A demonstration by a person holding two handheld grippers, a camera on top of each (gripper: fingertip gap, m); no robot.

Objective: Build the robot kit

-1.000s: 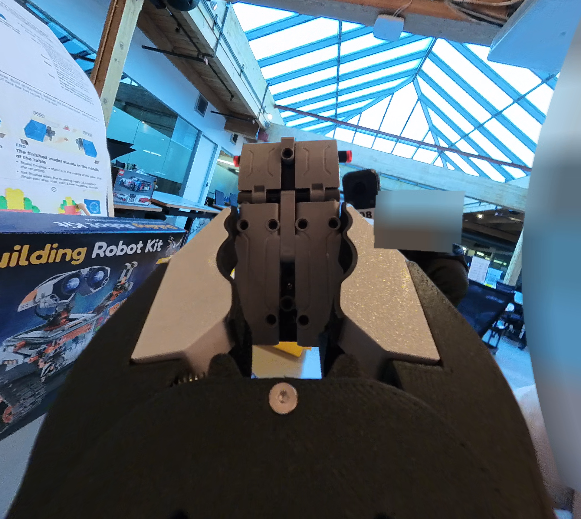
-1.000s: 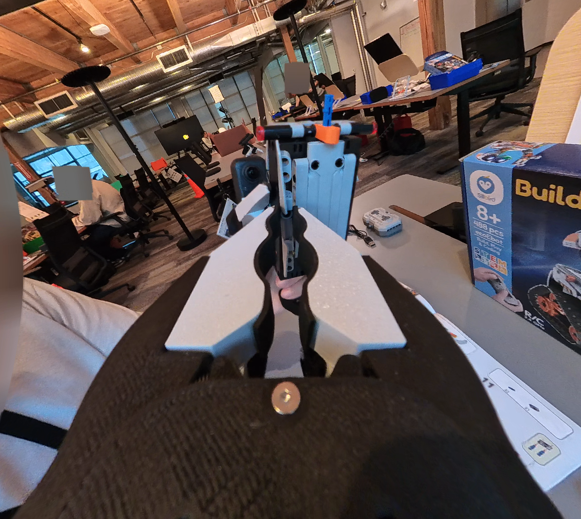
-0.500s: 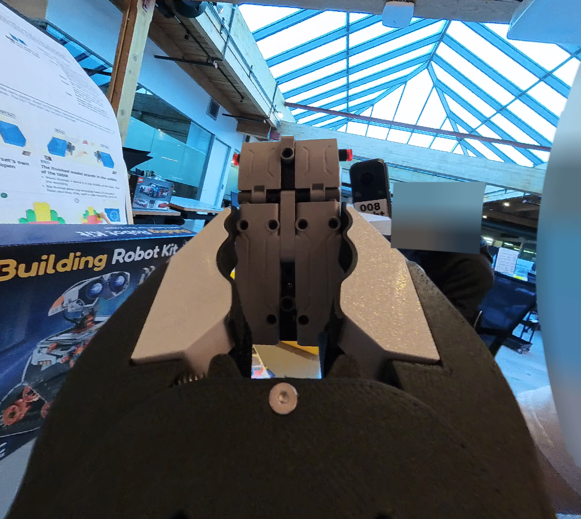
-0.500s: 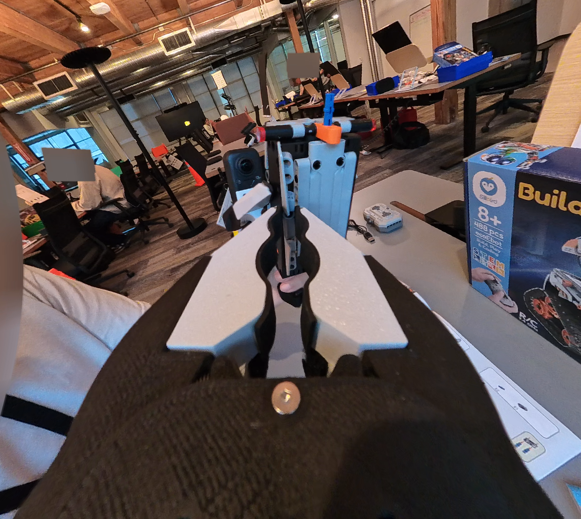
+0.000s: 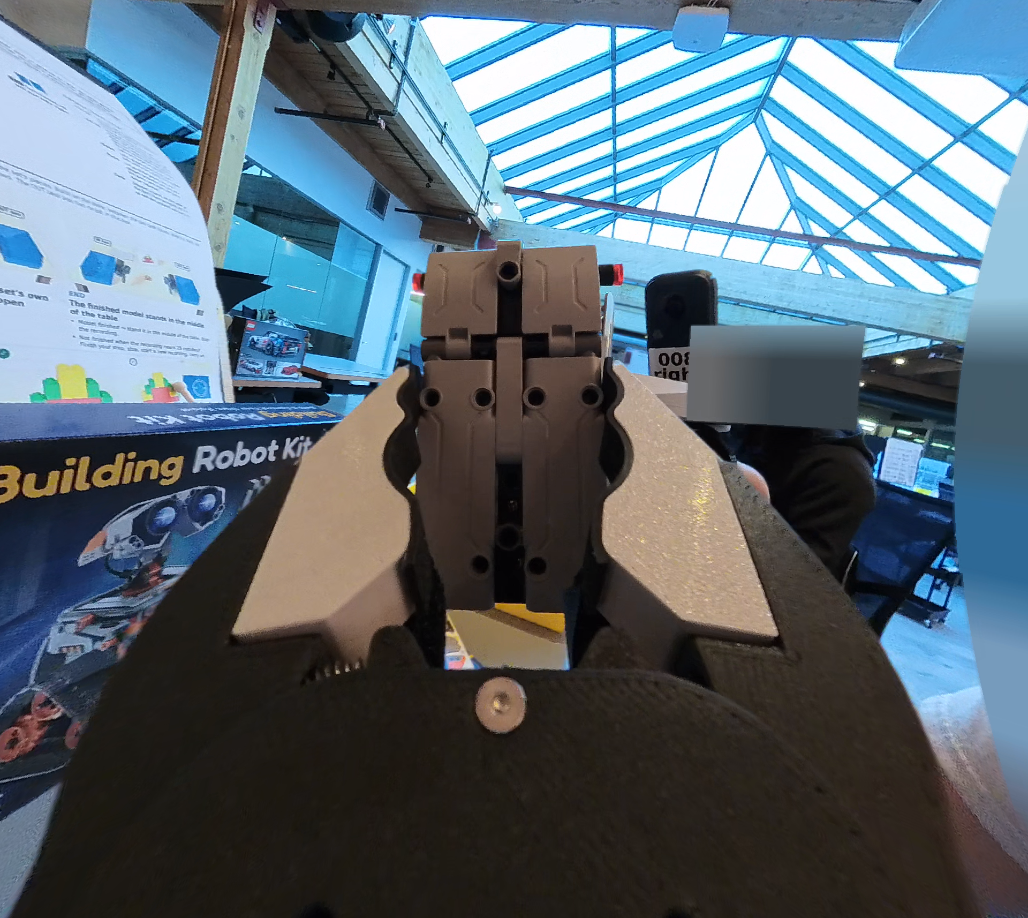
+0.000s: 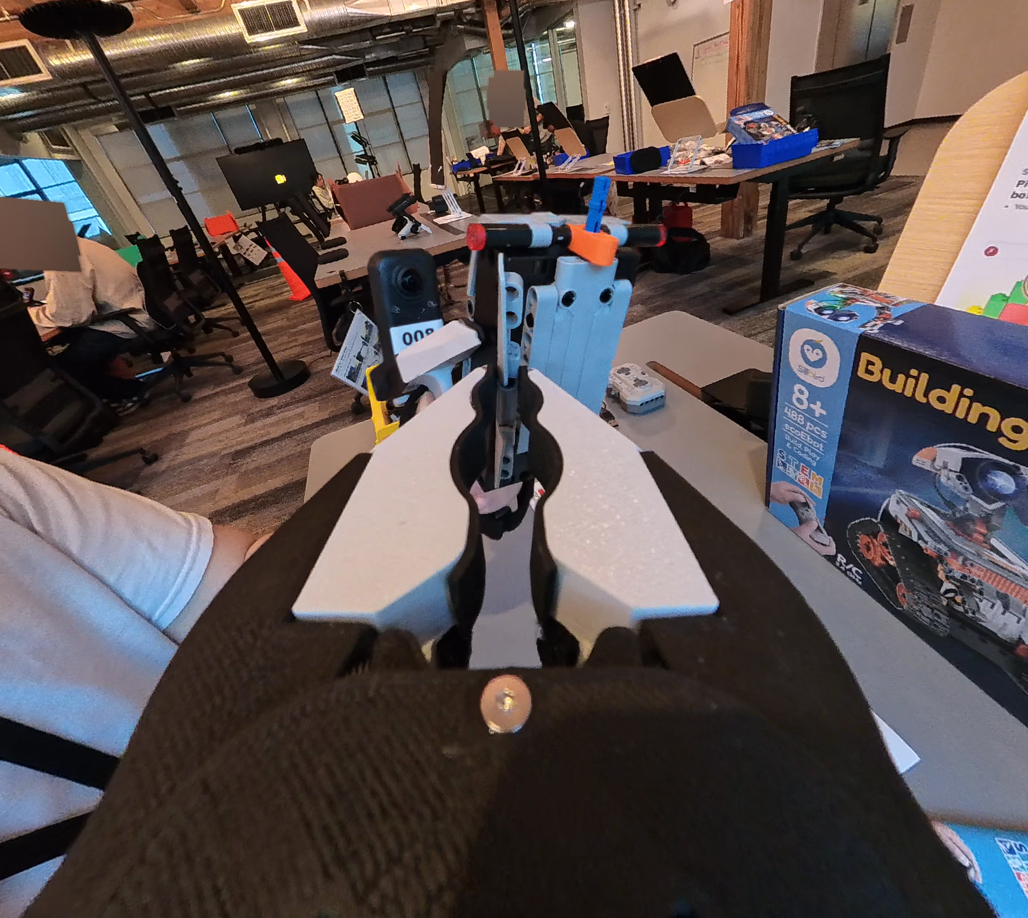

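- Grey table (image 6: 695, 451) carries a blue printed kit box (image 6: 901, 446), writing on its faces.
- My left gripper (image 5: 509, 474) pinches the grey brick assembly (image 5: 509, 418).
- My right gripper (image 6: 506, 446) pinches its thin beam (image 6: 507, 335).

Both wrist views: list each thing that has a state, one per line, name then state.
left gripper: shut on the grey panel assembly.
grey panel assembly: upright, held off the table, clamped by both grippers.
right gripper: shut on the assembly's thin edge.
orange connector: mounted on the top axle.
kit box: closed, standing on the table.
remote controller: lying flat on the table.
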